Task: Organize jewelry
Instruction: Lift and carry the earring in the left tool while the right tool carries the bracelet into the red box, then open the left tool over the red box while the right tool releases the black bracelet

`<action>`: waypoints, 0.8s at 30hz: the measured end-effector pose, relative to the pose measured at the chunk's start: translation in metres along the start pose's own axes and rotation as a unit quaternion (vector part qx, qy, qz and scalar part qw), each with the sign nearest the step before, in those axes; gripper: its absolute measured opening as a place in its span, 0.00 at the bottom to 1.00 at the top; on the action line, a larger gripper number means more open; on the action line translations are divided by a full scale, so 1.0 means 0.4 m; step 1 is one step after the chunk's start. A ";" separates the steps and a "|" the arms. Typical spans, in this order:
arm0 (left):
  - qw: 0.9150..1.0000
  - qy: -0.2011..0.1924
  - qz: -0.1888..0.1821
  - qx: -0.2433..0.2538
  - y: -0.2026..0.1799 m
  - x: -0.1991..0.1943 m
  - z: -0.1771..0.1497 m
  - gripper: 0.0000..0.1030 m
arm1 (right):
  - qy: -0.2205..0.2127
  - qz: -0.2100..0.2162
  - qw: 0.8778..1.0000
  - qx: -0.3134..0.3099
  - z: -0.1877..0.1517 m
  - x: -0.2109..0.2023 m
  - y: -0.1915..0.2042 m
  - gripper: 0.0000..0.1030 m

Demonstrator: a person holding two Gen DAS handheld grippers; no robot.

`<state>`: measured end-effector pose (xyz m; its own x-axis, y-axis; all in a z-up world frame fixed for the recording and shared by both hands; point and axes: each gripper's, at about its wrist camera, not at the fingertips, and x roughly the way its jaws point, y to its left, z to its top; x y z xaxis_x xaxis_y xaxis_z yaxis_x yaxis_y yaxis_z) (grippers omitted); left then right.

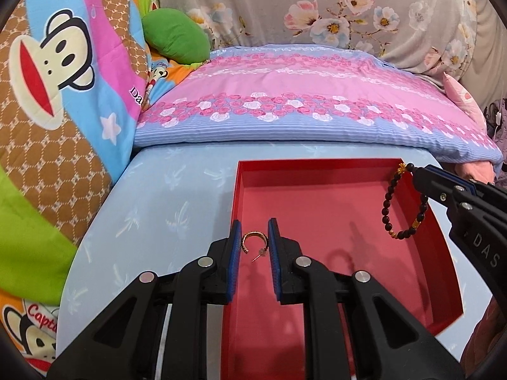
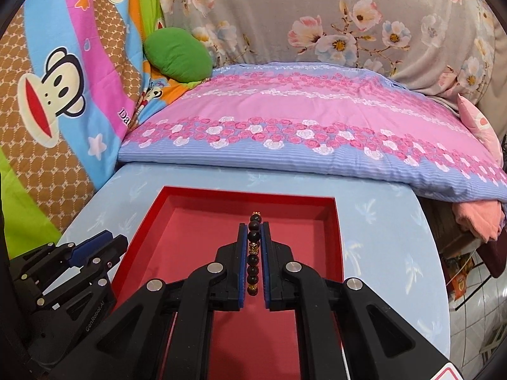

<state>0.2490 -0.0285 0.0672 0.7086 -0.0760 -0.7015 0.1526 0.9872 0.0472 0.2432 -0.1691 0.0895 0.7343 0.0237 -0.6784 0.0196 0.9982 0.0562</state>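
Observation:
A red box (image 1: pixel 332 190) stands open on a light blue table (image 1: pixel 177 196); it also shows in the right wrist view (image 2: pixel 202 221). My left gripper (image 1: pixel 255 232) is shut on a small gold hoop earring (image 1: pixel 252 242) and holds it over the box's left side. My right gripper (image 2: pixel 254 231) is shut on a black and gold bead bracelet (image 2: pixel 254 253) above the box. In the left wrist view the bracelet (image 1: pixel 388 202) hangs from the right gripper (image 1: pixel 416 171) over the box's right far corner.
A pink and blue flowered pillow (image 1: pixel 301 101) lies just behind the table. A cartoon monkey quilt (image 1: pixel 57 95) rises on the left, with a green cushion (image 1: pixel 174 36). Flowered grey fabric (image 1: pixel 332 9) covers the back. A pink cloth (image 2: pixel 475 218) hangs at the right.

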 end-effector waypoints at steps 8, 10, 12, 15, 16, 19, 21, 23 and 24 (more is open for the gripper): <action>1.000 0.014 0.005 0.001 -0.003 0.085 0.041 0.16 | 0.016 -0.009 1.000 -0.002 0.039 0.086 -0.009 0.07; 1.000 0.019 0.004 0.003 -0.006 0.099 0.041 0.16 | 0.023 -0.012 1.000 -0.002 0.039 0.105 -0.011 0.07; 1.000 0.024 0.007 0.004 -0.009 0.113 0.041 0.16 | 0.031 -0.014 0.999 0.000 0.038 0.122 -0.015 0.08; 1.000 0.028 0.008 0.002 -0.010 0.126 0.040 0.17 | 0.038 -0.017 0.999 0.009 0.034 0.138 -0.025 0.08; 1.000 0.029 0.010 0.001 -0.010 0.127 0.039 0.17 | 0.037 -0.019 0.999 0.011 0.033 0.140 -0.028 0.09; 0.999 0.031 0.017 -0.001 -0.010 0.132 0.040 0.38 | 0.035 -0.024 0.999 0.011 0.032 0.139 -0.030 0.18; 0.999 0.025 0.025 -0.003 -0.009 0.128 0.041 0.46 | 0.029 -0.026 0.999 0.011 0.032 0.129 -0.030 0.26; 0.999 0.022 0.027 -0.001 -0.009 0.123 0.041 0.48 | 0.021 -0.030 0.999 0.007 0.035 0.116 -0.026 0.33; 0.999 0.023 0.027 -0.002 -0.009 0.120 0.041 0.48 | 0.018 -0.032 0.999 0.005 0.035 0.108 -0.024 0.34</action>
<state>0.2937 -0.0381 0.0448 0.6839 -0.0168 -0.7293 0.1132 0.9901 0.0833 0.2845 -0.1784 0.0700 0.7072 -0.0375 -0.7060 0.0723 0.9972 0.0195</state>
